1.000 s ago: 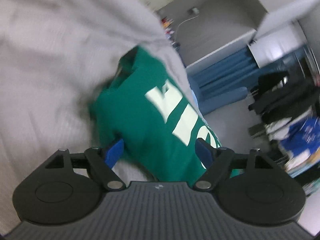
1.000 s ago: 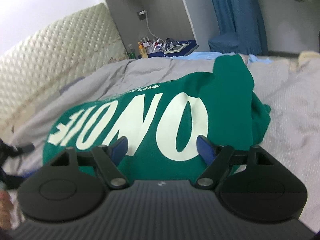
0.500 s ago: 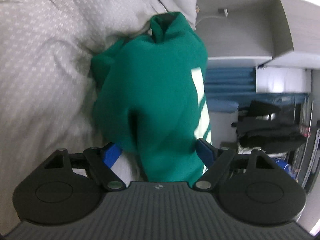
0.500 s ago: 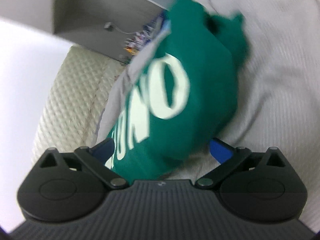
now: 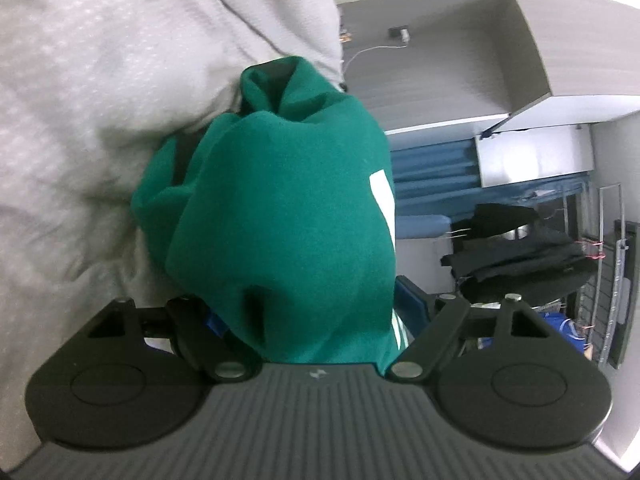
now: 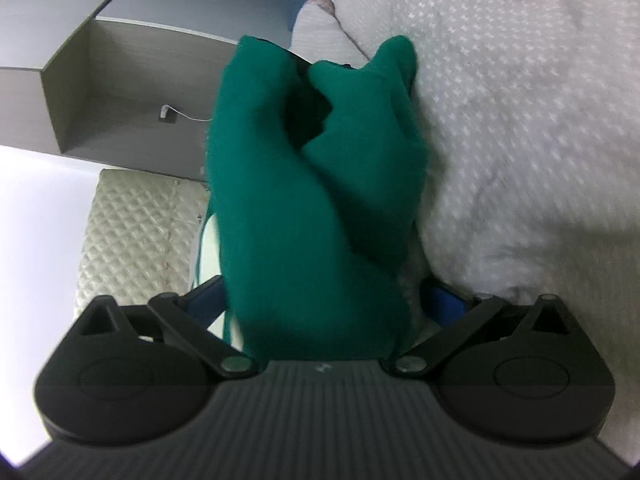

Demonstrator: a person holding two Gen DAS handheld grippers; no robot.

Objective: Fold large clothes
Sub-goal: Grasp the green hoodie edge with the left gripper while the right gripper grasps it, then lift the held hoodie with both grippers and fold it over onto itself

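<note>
A green sweatshirt (image 5: 280, 216) with white lettering hangs bunched in front of the left wrist camera, against the grey bed cover (image 5: 80, 120). It fills the gap of my left gripper (image 5: 316, 312), whose blue fingers stand wide apart around the cloth. In the right wrist view the same green sweatshirt (image 6: 304, 208) hangs twisted between the wide-apart fingers of my right gripper (image 6: 332, 300). Cloth hides most of both fingers; whether either grips the cloth is not visible.
The grey dotted bed cover (image 6: 520, 120) lies beside the garment. A quilted cream headboard (image 6: 132, 232) and grey wall shelves (image 6: 100, 60) are behind. Blue curtains (image 5: 432, 168) and a rack of dark clothes (image 5: 520, 256) stand across the room.
Both grippers have rolled sideways with the sweatshirt. The garment went from lying spread with its lettering showing to hanging bunched and closer to both cameras.
</note>
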